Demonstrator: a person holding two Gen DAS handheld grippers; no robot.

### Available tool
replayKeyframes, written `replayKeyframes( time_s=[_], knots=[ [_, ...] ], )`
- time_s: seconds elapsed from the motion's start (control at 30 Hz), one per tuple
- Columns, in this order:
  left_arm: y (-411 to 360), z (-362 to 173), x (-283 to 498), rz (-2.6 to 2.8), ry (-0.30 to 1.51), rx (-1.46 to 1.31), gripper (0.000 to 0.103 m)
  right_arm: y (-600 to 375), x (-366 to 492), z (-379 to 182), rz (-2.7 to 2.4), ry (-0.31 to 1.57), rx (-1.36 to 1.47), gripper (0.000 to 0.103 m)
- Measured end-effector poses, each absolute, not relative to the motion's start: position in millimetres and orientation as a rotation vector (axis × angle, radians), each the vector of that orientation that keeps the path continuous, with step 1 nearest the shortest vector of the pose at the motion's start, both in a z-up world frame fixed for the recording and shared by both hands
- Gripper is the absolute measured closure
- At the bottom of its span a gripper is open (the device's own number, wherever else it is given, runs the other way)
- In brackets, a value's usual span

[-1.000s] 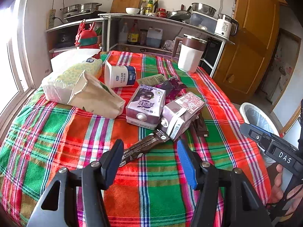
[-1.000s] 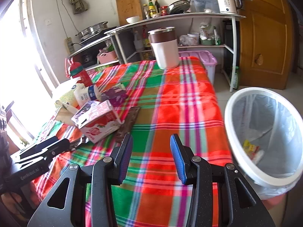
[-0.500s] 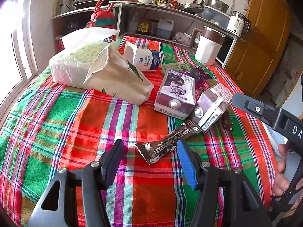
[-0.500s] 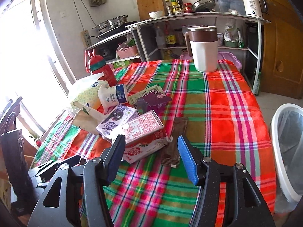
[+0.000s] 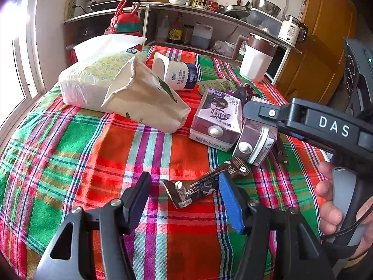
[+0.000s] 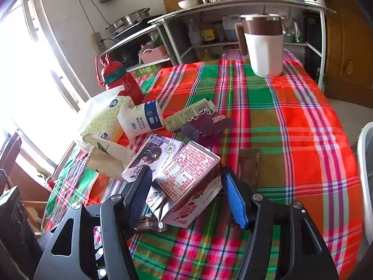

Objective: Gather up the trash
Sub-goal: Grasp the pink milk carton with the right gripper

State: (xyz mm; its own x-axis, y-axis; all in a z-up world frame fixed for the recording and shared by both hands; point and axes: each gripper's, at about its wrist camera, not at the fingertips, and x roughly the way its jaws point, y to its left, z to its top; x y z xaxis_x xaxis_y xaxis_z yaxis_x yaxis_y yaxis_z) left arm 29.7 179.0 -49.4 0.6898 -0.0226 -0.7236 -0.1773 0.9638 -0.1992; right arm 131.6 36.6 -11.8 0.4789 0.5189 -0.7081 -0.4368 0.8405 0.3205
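The left gripper (image 5: 184, 198) hangs low over the plaid cloth (image 5: 70, 144) with its jaws spread wide, and the brown coffee sachet (image 5: 202, 185) lies flat on the cloth between the two fingers, its far end running up toward the red carton (image 5: 255, 145); neither pad looks to press on it. The right gripper (image 6: 186, 193) is also released, its jaws straddling the red carton (image 6: 188, 182), which lies on its side with the printed panel up; whether the pads touch its sides I cannot tell. In the left view the right gripper (image 5: 303, 121) crosses above that carton, held by a hand (image 5: 333, 203) at the frame's right edge. Just beside the red carton, touching it, lies the purple carton (image 5: 216, 121), also on its side. Behind them rest a beige paper bag (image 5: 144, 100), a tissue pack (image 5: 93, 74) under it, and a tipped white cup (image 5: 177, 74) with a blue band. A flat green wrapper (image 6: 188, 114) and a dark purple wrapper (image 6: 209, 121) lie past the cartons, and a thin brown wrapper (image 6: 249, 165) lies flat just right of the red carton. A red bottle (image 6: 121, 79) stands at the table's far left corner and a white jug (image 6: 264, 46) with a brown lid at the far edge. The white bin rim (image 6: 364, 175) shows off the table's right side.
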Motion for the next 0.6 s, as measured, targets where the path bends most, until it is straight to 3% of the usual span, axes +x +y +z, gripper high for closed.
replayKeyframes(
  time_s=[0.6],
  knots=[
    [181,-49,29,0.070,0.807,-0.254,0.038,19,118,0,0.519,0.853,0.002,0.041]
  ],
)
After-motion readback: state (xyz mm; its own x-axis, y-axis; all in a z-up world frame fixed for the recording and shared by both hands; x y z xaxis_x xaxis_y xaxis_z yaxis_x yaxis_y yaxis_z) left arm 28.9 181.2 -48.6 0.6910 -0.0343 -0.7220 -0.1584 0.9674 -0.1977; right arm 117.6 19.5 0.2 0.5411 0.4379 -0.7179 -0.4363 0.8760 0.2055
